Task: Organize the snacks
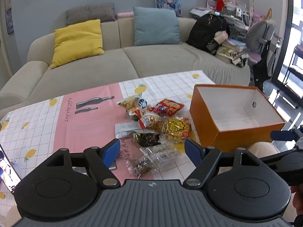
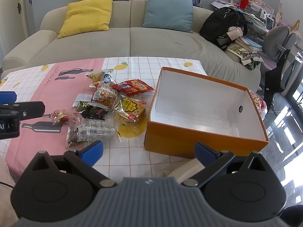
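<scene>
Risks first, as I judge them. The snacks [image 2: 106, 106] lie in one overlapping heap w/ crinkly clear wrap, so a pinch into the middle could catch two packs at once, or drag a neighbour along and scatter the pile. Slick film may also slip out of the pads mid-carry. The clear bag [image 1: 139, 165] nearest the left tool looks loose and floppy, so it could sag and spill out if held by a corner. The box [image 2: 204, 113] looks like light card w/ nothing inside, so a bump from the right tool could shove it across the cloth or off the near edge of the tabletop [image 2: 132, 155]. The two tools sit close side by side, so both going for the heap at once may clash.

Left tool [image 1: 152, 149]: jaws wide apart, holding nothing. It hovers over the near edge of the tabletop w/ the heap straight ahead. The clear bag and tray pack [image 1: 161, 151] sit just ahead, between its fingers; the yellow pack [image 1: 176, 128] is beyond; the red pack [image 1: 168, 106] is at the far side.

Right tool [image 2: 149, 152]: jaws also wide apart, empty. The box is just ahead and to its right, and the heap is ahead-left. A small red sweet pack [image 2: 60, 116] lies apart, left of the heap.

The box stands open-topped, just right of the heap; the yellow pack lies just beside its wall
</scene>
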### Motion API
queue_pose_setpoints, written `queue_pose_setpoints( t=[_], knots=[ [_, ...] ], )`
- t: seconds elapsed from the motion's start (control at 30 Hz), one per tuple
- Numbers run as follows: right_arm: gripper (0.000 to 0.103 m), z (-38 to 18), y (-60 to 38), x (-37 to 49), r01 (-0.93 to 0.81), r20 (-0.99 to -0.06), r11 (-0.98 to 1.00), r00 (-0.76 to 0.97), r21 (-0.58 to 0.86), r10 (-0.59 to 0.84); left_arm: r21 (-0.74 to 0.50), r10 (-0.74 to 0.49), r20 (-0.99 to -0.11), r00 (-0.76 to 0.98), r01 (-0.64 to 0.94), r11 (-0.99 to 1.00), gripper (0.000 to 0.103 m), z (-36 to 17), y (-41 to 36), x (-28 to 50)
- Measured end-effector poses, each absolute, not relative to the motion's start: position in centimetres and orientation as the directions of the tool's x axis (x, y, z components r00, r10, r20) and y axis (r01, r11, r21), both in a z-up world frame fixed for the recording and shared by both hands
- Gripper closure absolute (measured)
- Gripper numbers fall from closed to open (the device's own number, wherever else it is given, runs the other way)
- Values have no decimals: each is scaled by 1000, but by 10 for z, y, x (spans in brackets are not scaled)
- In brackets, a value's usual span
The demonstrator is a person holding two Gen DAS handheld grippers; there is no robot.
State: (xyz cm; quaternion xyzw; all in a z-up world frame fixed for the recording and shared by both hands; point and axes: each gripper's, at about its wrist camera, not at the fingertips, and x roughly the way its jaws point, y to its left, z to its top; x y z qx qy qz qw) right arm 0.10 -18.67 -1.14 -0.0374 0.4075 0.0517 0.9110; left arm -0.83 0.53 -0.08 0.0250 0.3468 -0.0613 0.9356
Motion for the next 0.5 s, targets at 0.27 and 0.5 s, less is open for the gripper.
queue_pose_setpoints(
  t=[0.27,0.5],
  knots=[
    [3,-18,-190,4,-145,-751,989,649,40,126,-31,-111,-634,765,118,993,8,-1,17,-5],
    [3,-26,-187,8,-185,-728,978,657,95,195,-21,-106,-674,732,124,992,17,-19,29,7]
  ],
)
